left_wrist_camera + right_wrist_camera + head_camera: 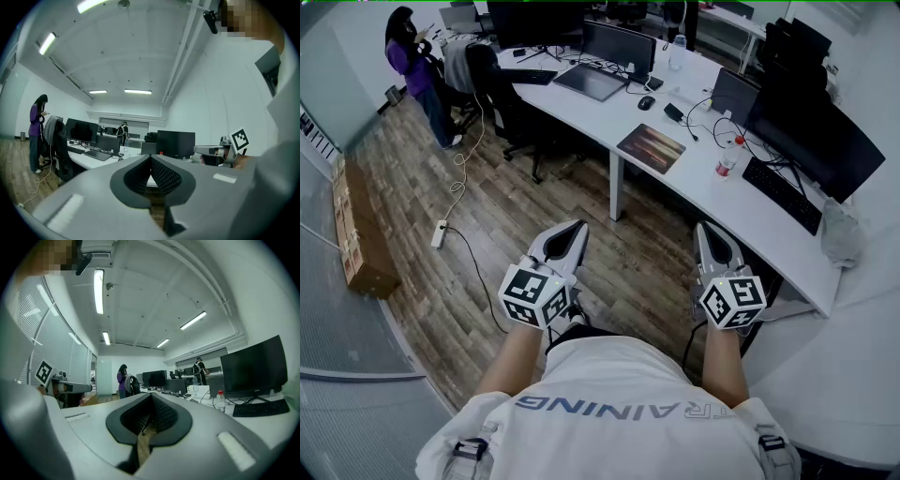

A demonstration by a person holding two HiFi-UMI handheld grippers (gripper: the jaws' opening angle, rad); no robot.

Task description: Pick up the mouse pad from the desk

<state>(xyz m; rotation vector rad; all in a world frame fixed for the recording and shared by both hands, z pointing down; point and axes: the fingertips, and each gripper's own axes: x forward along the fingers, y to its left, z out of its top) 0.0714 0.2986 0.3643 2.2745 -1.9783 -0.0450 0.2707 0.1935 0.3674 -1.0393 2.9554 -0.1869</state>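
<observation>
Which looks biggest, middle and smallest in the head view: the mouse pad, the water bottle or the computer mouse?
1. mouse pad
2. water bottle
3. computer mouse, which sits farther from the camera, so it may only look this tiny.

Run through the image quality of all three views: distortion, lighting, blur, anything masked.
Head view: wide-angle bowing at the edges, even light, mouse pad sharp. Left gripper view: fisheye with black corners, ceiling light blown out, mosaic patch top right. Right gripper view: same fisheye, glaring strip light, mosaic patch top left.
</observation>
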